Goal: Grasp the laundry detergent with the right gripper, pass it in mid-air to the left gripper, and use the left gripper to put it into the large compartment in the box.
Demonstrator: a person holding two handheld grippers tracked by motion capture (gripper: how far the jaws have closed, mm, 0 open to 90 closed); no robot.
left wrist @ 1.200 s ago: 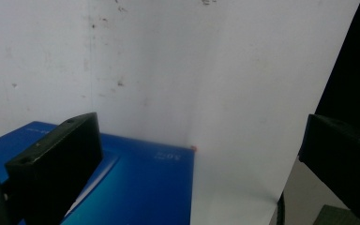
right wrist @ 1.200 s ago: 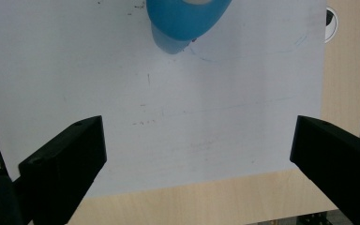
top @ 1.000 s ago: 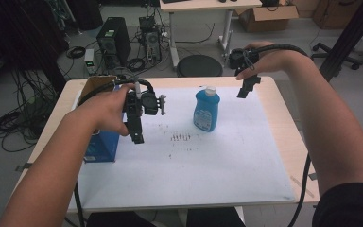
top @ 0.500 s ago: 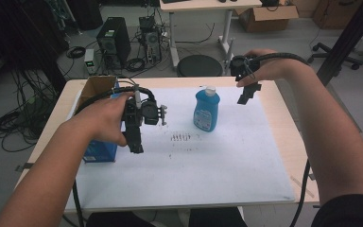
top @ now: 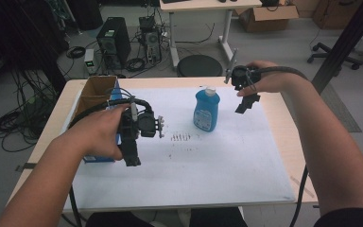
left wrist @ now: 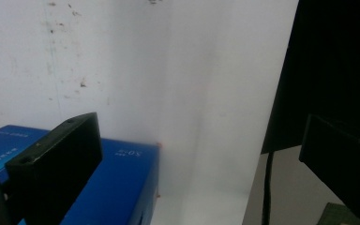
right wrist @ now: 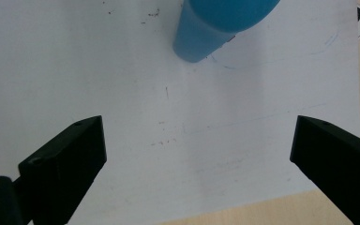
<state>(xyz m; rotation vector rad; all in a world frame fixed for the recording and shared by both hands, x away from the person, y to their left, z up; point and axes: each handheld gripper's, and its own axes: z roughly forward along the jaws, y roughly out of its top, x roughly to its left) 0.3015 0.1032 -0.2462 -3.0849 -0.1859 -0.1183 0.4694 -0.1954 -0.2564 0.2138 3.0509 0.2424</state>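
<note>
The right gripper (top: pixel 244 100) has been drawn slightly back from the blue plastic bottle (top: pixel 206 109); both grippers' fingers are wide, nothing held yet.

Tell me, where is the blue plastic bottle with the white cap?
In the high view the blue plastic bottle stands upright on the white sheet, just left of the right gripper.
</note>
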